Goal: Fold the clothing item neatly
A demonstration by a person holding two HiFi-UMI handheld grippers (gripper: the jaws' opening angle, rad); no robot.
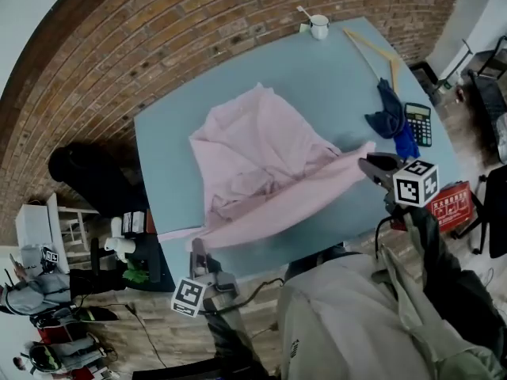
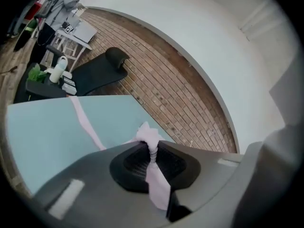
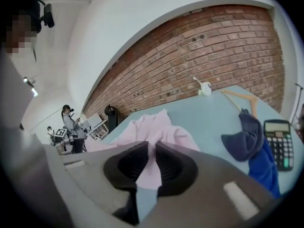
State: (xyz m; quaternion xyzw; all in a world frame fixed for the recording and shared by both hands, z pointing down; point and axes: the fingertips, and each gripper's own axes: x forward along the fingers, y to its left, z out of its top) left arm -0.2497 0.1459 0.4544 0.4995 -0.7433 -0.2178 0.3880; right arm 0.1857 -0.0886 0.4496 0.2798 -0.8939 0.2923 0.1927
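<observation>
Now the left gripper (image 1: 196, 248) pinches the pink shirt's (image 1: 261, 153) hem at the table's (image 1: 333, 77) near edge. The right gripper (image 1: 370, 165) clamps its other end.

Blue-grey tabletop (image 1: 325, 85). Far edge: white mug (image 1: 319, 27). Wooden hanger (image 1: 372, 46) lies near it, its end at a dark blue cloth (image 1: 392, 115). Calculator (image 1: 417, 123) just beside the cloth. Red box (image 1: 451, 207) off the tabletop. Brick wall (image 3: 190, 61) behind.

The pale blue surface (image 1: 333, 77) carries a pink garment (image 1: 253, 157) spread beyond the left fingers (image 1: 198, 253) and right fingers (image 1: 376, 165). Just past the right fingers lie a blue cloth (image 1: 392, 113) and a calculator (image 1: 417, 123). Farther off are a wooden hanger (image 1: 380, 54) and a white cup (image 1: 319, 27).
</observation>
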